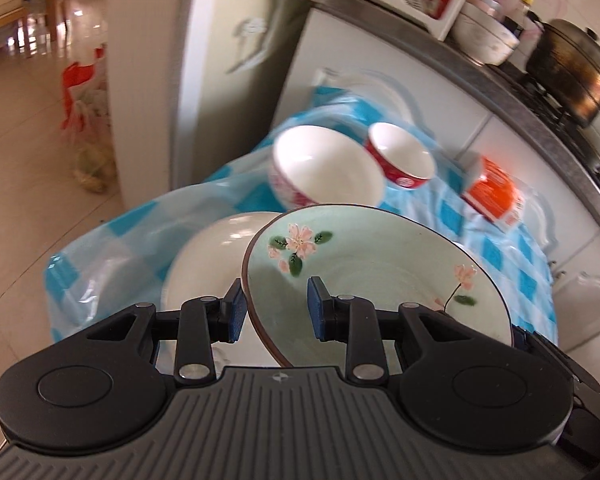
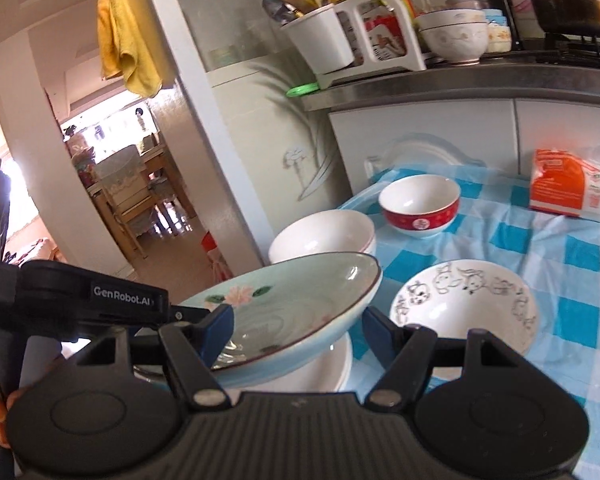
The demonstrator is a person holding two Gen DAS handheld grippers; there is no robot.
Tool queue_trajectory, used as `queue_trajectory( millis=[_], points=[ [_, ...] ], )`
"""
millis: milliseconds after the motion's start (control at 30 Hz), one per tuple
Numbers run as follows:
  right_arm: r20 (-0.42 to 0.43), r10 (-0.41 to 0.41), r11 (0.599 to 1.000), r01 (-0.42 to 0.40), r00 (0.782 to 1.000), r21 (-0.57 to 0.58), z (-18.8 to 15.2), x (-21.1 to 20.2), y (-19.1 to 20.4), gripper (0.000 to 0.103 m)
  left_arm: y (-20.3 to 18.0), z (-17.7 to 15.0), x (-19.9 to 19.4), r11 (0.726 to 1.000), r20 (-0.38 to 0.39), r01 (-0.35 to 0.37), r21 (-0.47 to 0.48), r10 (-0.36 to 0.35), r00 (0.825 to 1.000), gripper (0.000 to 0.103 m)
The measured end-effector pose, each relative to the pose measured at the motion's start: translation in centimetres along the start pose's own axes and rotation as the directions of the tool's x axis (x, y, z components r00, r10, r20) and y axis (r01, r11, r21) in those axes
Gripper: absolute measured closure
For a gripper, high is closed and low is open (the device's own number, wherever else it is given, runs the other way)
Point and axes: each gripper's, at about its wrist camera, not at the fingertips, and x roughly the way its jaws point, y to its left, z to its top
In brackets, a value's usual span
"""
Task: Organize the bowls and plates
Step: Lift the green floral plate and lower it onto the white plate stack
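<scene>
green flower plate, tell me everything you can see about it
The green flower plate is a shallow round dish, pale green and glossy like glazed ceramic, with a thin dark brown rim. Pink blossoms with dark green leaves are painted inside. It is tilted and lifted above a white dish on the blue checked cloth. The left gripper straddles its near rim, one pad outside and one inside. In the right wrist view the right gripper frames its lower edge, though contact there is unclear.

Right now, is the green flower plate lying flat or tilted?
Tilted. The green flower plate slants above a white plate, its left edge between the left gripper's fingers.
</scene>
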Motion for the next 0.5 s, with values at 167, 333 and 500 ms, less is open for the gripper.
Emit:
queue_trajectory(
  millis=[167,333,500],
  points=[
    [-0.050,0.033,0.999,-0.035,0.998,-0.042,-0.9,2.7,1.4,0.032,2.2,-0.1,0.9,0.998,0.011,-0.060,-0.027,0.060,0.998,0.071],
    [-0.082,0.046,0.997,-0.051,0.996,-0.062,-1.4,4.4,1.9,0.032,3.6,0.0,1.9,0.995,0.015,-0.093,-0.039,0.094,0.995,0.071],
    [-0.108,0.035,0.996,-0.043,0.994,-0.080,-1.7,5.7,2.2,0.032,3.8,-0.2,2.7,0.993,0.008,-0.109,-0.039,0.109,0.994,0.071]
  ],
)
